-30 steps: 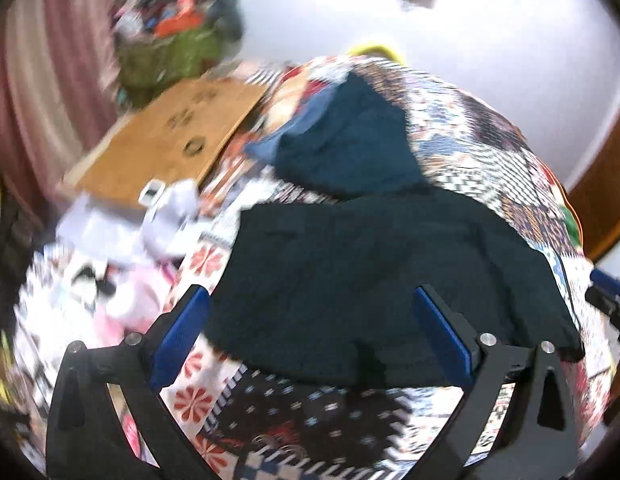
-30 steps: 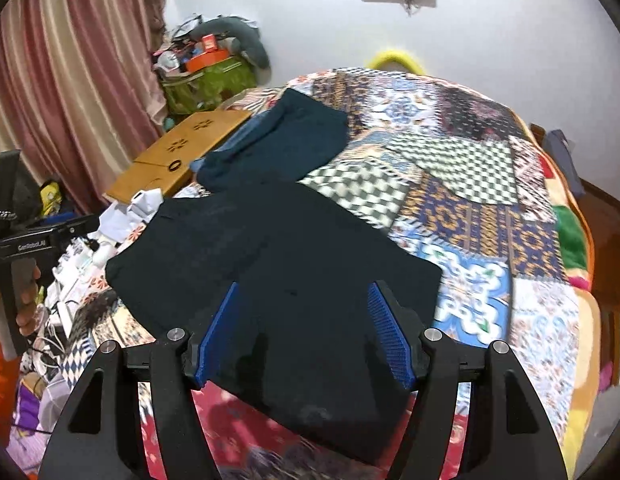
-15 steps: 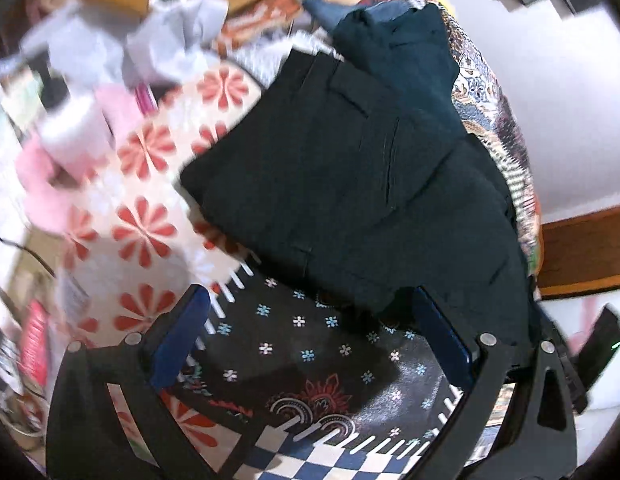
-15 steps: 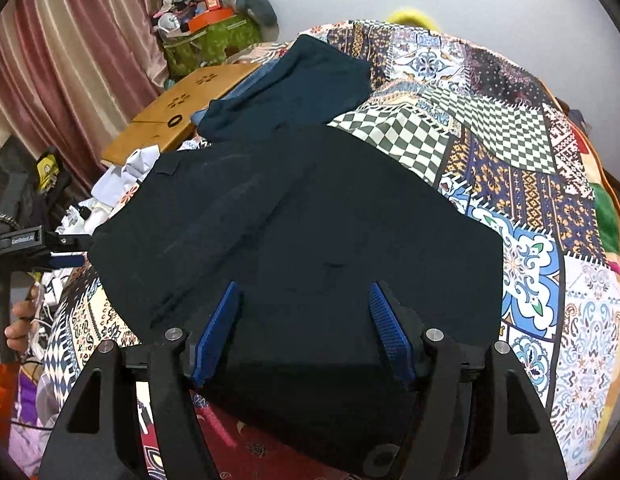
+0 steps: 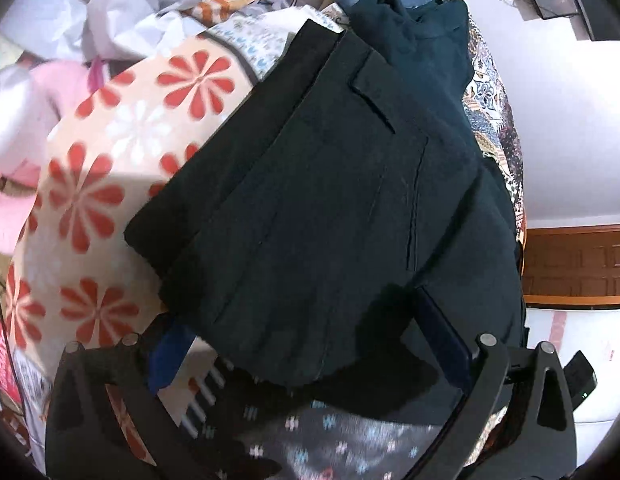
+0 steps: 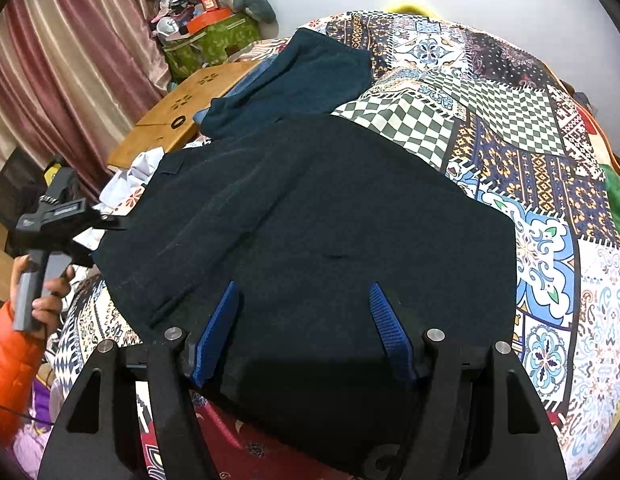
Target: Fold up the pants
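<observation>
Dark navy pants [image 6: 310, 216], folded into a broad, flat, roughly square shape, spread over a patchwork quilt [image 6: 550, 184] on a bed, toward the quilt's near edge and its left side. Waistband and a slanted pocket flap [image 5: 370, 104] turned toward the left edge of the quilt; near hem reaching almost to the near edge.

Right gripper [image 6: 303, 328] low over the near part of the pants, blue-padded fingers [image 6: 215, 332] spread wide apart, dark cloth showing between them, nothing pinched. Contact between pads and fabric hard to judge.

Left gripper [image 5: 310, 344] at the left edge of the quilt, beside the waistband end, fingers likewise spread wide. Lower corner of the pants lying between the two fingers, one blue pad [image 5: 169, 352] partly tucked under the cloth edge, the other dark against the fabric; not clamped. From the right wrist view, the same tool [image 6: 57, 216] visible at far left, held in a hand with an orange sleeve.

Beyond the pants, toward the far left of the quilt, a teal garment [image 6: 297, 84] lying loosely, its near edge touching or just overlapping the pants. Wooden lap desk [image 6: 181, 120] past the left edge, with crumpled white cloth [image 5: 141, 8] close by. Pink striped curtain [image 6: 69, 60] behind.
</observation>
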A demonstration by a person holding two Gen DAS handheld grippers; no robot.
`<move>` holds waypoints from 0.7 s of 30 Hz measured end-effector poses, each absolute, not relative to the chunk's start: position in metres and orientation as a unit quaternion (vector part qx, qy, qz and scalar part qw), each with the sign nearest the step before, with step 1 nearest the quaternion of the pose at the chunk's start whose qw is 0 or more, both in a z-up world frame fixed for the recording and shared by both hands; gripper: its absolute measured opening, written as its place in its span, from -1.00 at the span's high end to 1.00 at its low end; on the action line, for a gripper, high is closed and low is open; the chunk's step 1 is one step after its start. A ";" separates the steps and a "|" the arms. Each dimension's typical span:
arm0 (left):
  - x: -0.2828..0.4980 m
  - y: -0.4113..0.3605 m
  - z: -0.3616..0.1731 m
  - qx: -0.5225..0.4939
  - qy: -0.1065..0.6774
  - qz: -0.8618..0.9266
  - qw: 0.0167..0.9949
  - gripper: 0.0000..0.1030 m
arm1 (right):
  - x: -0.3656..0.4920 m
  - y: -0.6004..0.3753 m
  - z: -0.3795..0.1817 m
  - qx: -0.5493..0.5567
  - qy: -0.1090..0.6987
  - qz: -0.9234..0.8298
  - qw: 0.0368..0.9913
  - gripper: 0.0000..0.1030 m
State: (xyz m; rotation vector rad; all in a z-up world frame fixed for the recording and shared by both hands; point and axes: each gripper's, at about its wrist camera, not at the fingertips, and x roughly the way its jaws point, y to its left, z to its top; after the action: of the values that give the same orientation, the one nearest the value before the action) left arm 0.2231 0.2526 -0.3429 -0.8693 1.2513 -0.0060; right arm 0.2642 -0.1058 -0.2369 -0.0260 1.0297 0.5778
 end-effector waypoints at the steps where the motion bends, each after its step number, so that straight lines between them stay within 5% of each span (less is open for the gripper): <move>1: 0.226 0.251 -0.343 -0.390 0.566 -0.002 0.726 -0.98 | 0.264 -0.106 -0.237 -0.009 0.486 0.272 0.831 -0.28; 3: 0.226 0.251 -0.341 -0.382 0.562 0.006 0.734 -0.92 | 0.265 -0.107 -0.237 -0.008 0.485 0.272 0.831 -0.28; 11: 0.224 0.266 -0.336 -0.392 0.542 0.042 0.743 0.16 | 0.265 -0.107 -0.237 -0.003 0.485 0.269 0.832 -0.29; 13: 0.220 0.270 -0.329 -0.391 0.527 0.047 0.753 0.57 | 0.265 -0.107 -0.237 -0.003 0.485 0.268 0.832 -0.29; 21: 0.196 0.275 -0.257 -0.342 0.449 0.073 0.822 0.67 | 0.264 -0.118 -0.230 0.020 0.491 0.266 0.829 -0.28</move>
State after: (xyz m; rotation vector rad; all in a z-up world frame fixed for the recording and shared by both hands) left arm 0.1958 0.2752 -0.2567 -0.7269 0.9549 0.1547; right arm 0.2644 -0.1181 -0.2305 0.0427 1.0430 0.5645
